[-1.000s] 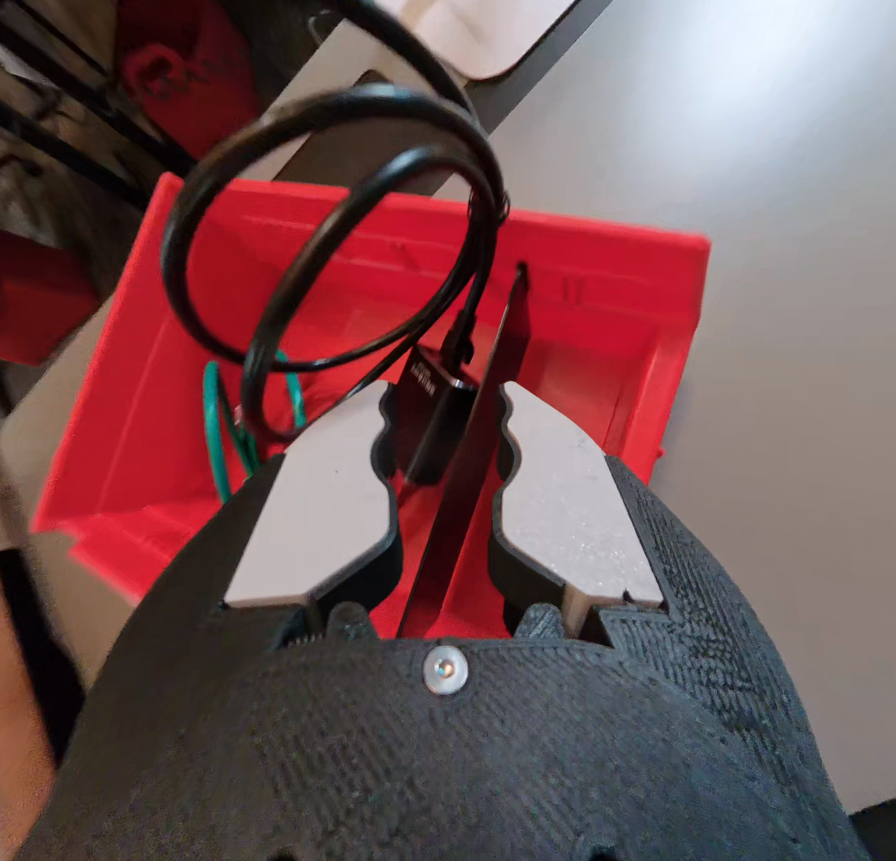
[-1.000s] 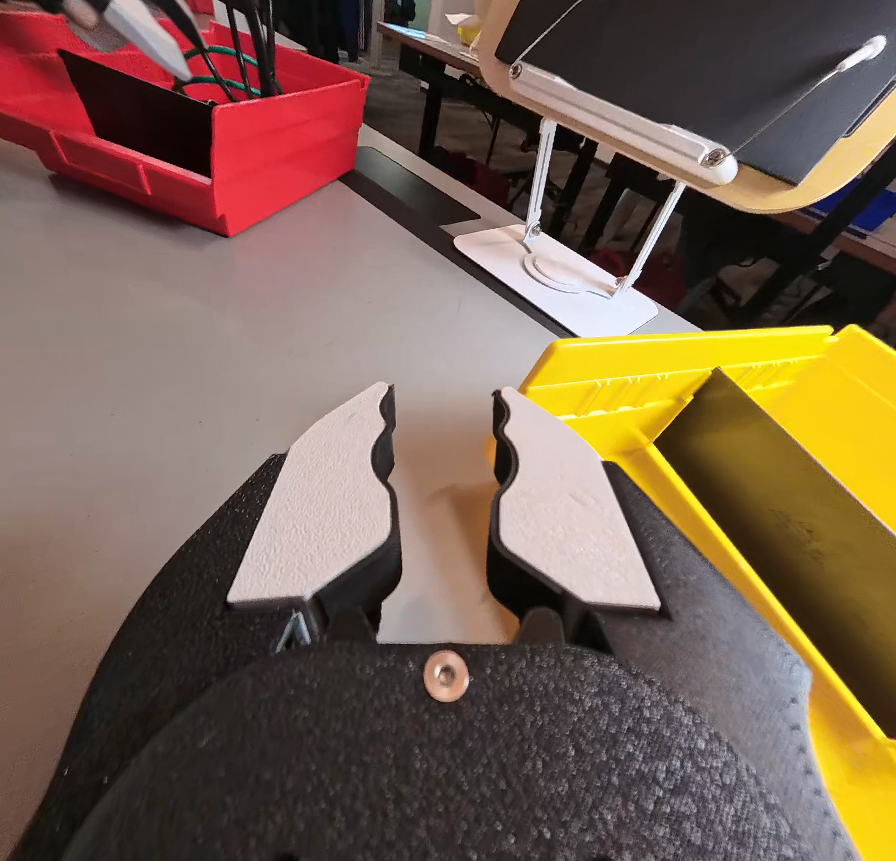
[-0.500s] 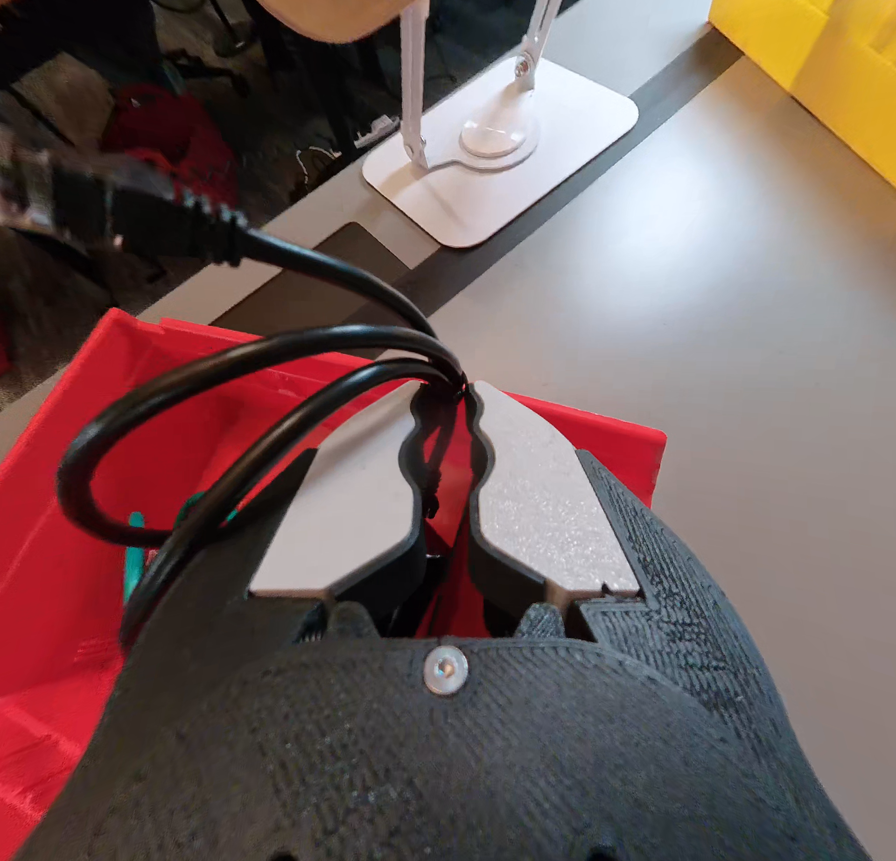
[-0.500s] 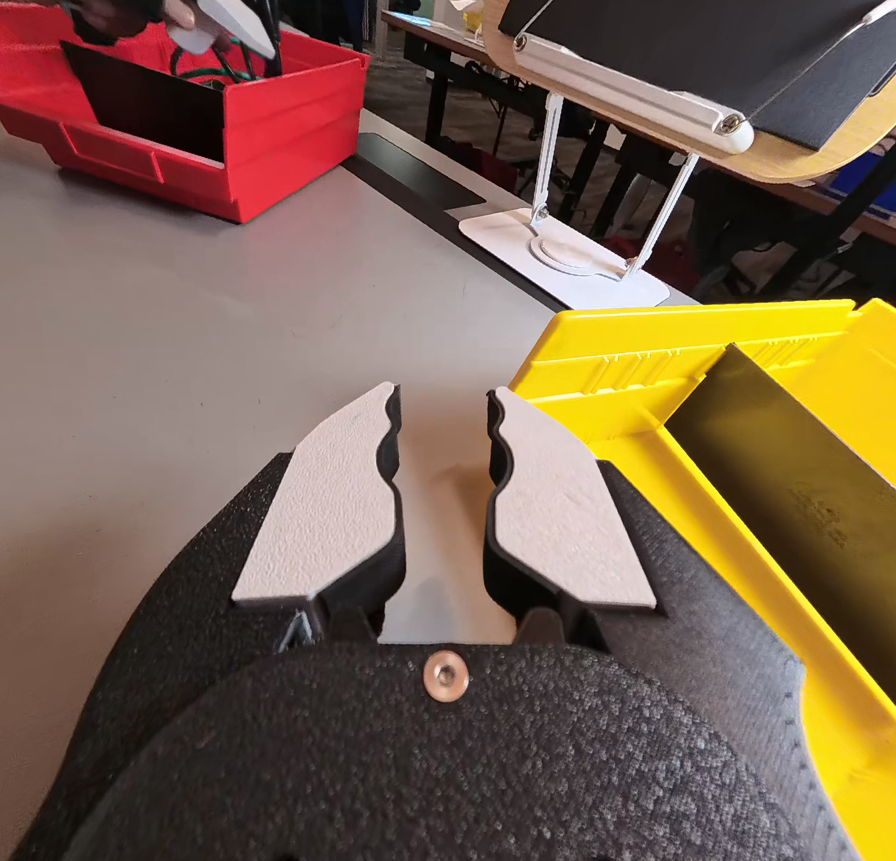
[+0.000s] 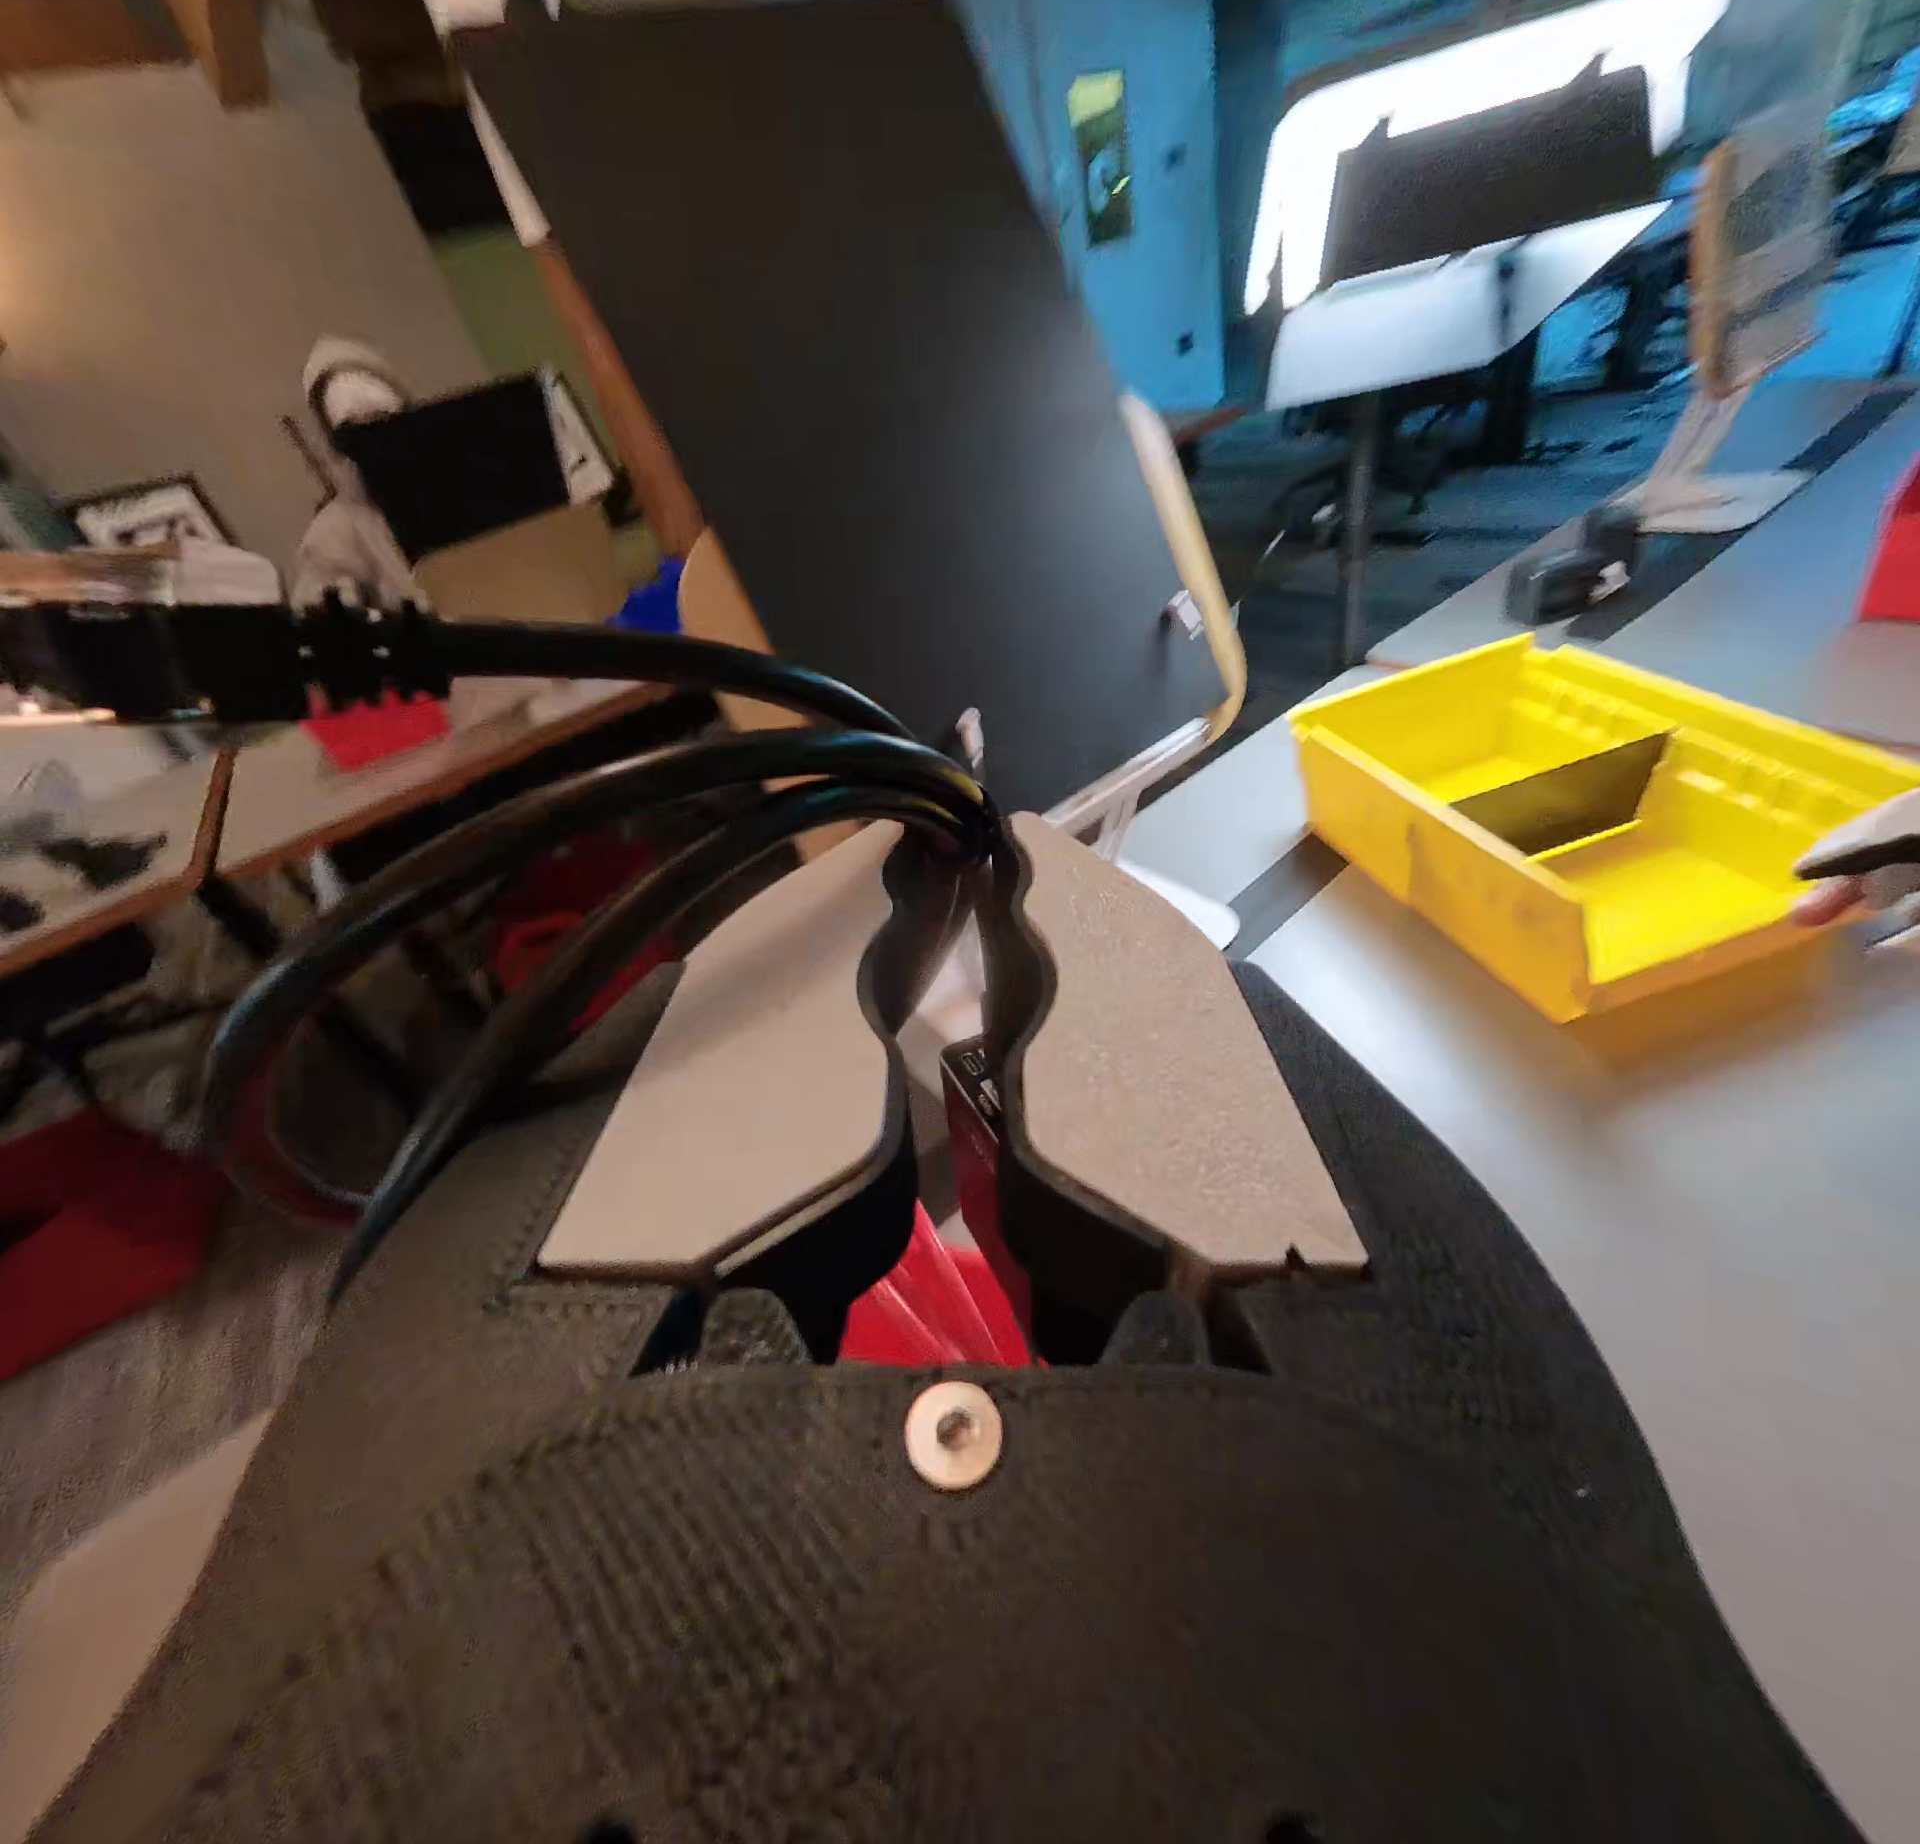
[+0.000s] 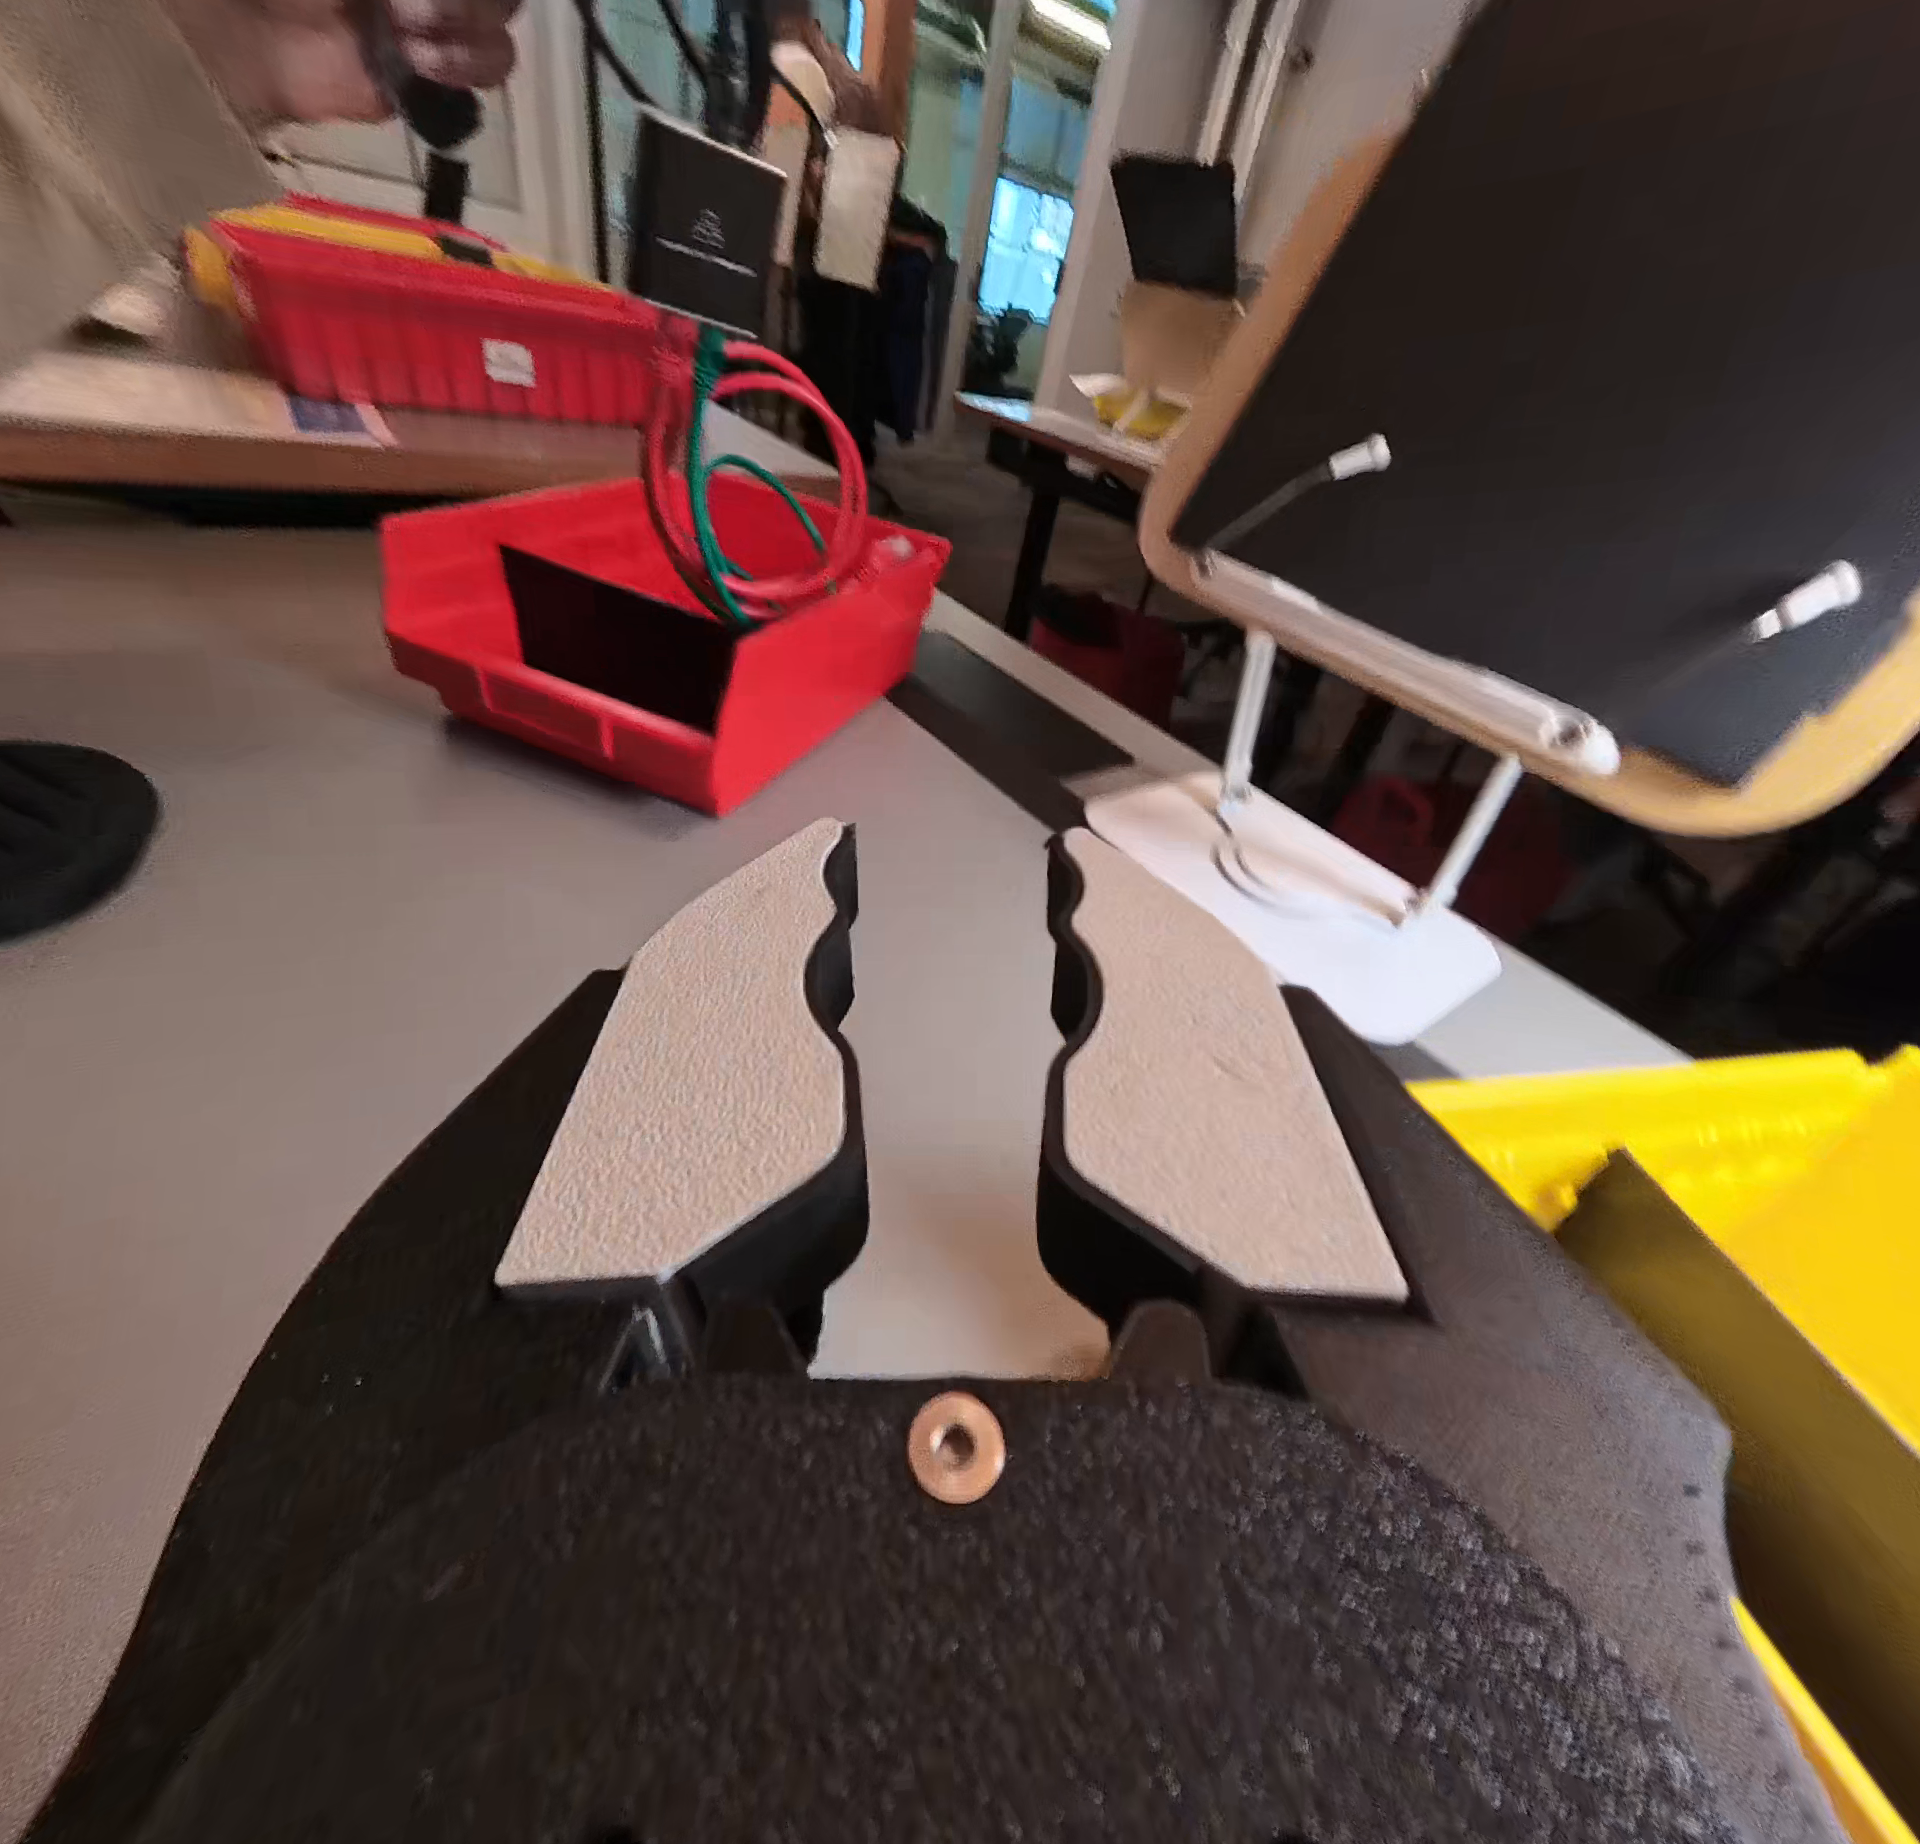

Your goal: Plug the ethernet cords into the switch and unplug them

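Left wrist view. The left gripper (image 5: pixel 971 859) has its jaws drawn close and pinches a bundle of black cable (image 5: pixel 644 766) at the fingertips; the strands loop out to the left, and one ends in a black plug (image 5: pixel 156 651) with a clear tip, held in the air at the left edge of the frame. In the narrow gap between the fingers a small dark boxy body (image 5: pixel 971 1088) shows, too hidden to identify, with red plastic (image 5: pixel 935 1306) lower in the same gap. To the right lies the grey table (image 5: pixel 1558 1223). Farther along it stands a yellow bin (image 5: pixel 1455 880) with a black divider (image 5: pixel 1548 802) across its middle. The tip of the right gripper shows at the bin's right edge. The background is blurred.

Right wrist view. The right gripper (image 6: pixel 951 859) holds its jaws spread, with nothing between them but bare table surface (image 6: pixel 312 911). The corner of the yellow bin (image 6: pixel 1662 1140) lies just beside it to the right. Farther off on the table stands a red bin (image 6: pixel 810 693) with a black divider (image 6: pixel 613 641); red cords (image 6: pixel 831 464) and a green cord (image 6: pixel 717 506) hang into it from above. To the right a white stand (image 6: pixel 1320 921) carries a tilted black board (image 6: pixel 1610 340). A hand (image 6: pixel 343 18) appears at top left, blurred. The switch cannot be told with certainty in either view.
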Demonstrator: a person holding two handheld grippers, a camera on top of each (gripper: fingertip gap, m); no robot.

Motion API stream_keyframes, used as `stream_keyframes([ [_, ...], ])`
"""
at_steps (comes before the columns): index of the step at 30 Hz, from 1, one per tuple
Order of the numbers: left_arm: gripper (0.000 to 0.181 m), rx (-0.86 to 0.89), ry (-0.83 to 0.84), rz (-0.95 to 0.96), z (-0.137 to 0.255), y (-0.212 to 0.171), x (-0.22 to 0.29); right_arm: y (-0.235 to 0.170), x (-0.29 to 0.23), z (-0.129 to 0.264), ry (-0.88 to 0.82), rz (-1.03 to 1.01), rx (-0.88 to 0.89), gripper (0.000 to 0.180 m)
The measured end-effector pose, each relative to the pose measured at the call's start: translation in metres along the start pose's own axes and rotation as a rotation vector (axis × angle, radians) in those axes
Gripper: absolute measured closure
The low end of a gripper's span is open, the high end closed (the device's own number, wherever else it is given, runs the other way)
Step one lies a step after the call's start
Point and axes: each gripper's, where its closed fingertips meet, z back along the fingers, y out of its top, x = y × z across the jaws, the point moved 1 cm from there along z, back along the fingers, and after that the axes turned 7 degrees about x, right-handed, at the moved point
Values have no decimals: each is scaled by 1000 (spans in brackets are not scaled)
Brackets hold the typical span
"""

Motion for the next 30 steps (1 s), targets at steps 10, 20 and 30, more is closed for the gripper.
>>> stream_keyframes([
  [10,168,267,-456,14,9,123,150,121,-70,-49,285,30,240,132],
  [20,167,307,-814,313,-3,90,245,130,-133,-28,728,-223,208,151],
  [30,143,198,-824,643,-19,23,225,126,-68,-42,487,-503,332,155],
])
